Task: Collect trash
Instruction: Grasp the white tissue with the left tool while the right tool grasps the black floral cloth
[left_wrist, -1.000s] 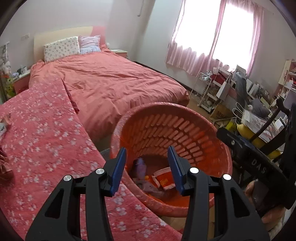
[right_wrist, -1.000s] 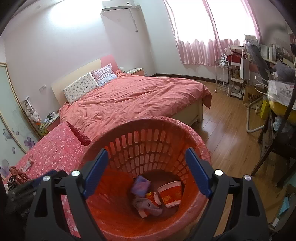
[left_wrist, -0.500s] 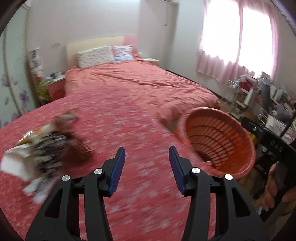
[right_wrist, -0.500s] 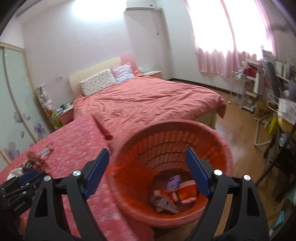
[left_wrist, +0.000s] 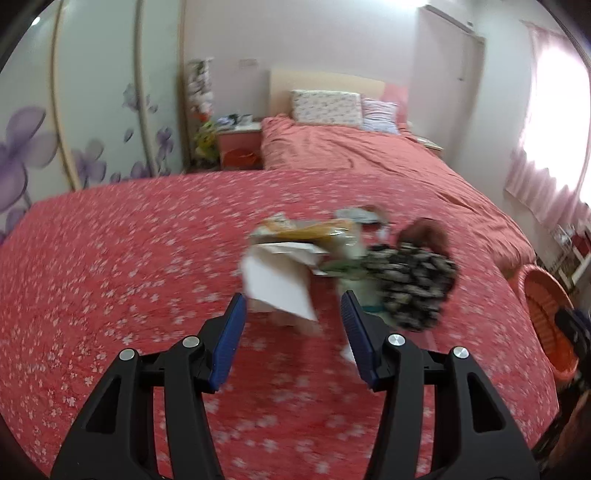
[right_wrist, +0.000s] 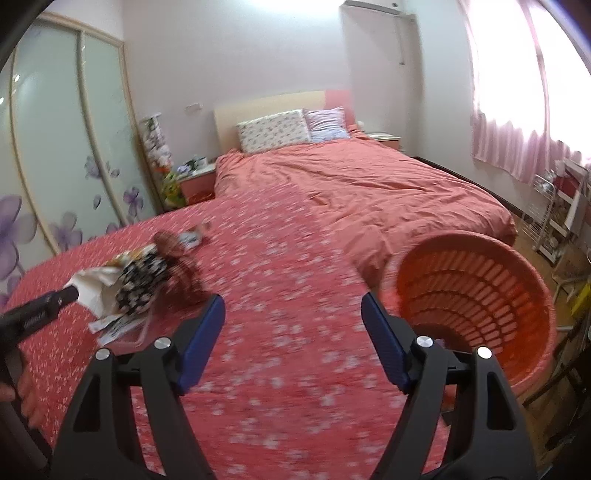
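Observation:
A heap of trash lies on the red flowered cloth (left_wrist: 110, 258): a white paper (left_wrist: 277, 280), a yellow wrapper (left_wrist: 314, 232), a black-and-white patterned bag (left_wrist: 413, 284) and a brown piece (left_wrist: 424, 232). My left gripper (left_wrist: 291, 332) is open and empty, just short of the white paper. The heap also shows in the right wrist view (right_wrist: 136, 280). My right gripper (right_wrist: 291, 332) is open and empty above the cloth. The orange laundry basket (right_wrist: 480, 295) stands right of it, its inside hidden; its rim shows in the left wrist view (left_wrist: 546, 310).
A bed with a red duvet (right_wrist: 369, 184) and pillows (right_wrist: 273, 131) lies behind. A nightstand (left_wrist: 240, 146) and a sliding wardrobe (right_wrist: 55, 147) are at the left. A rack (right_wrist: 554, 214) and pink curtains (right_wrist: 524, 92) are at the right.
Both grippers have swung left, away from the basket and over the flowered cloth. The left gripper has come close to the trash heap. Both stay open.

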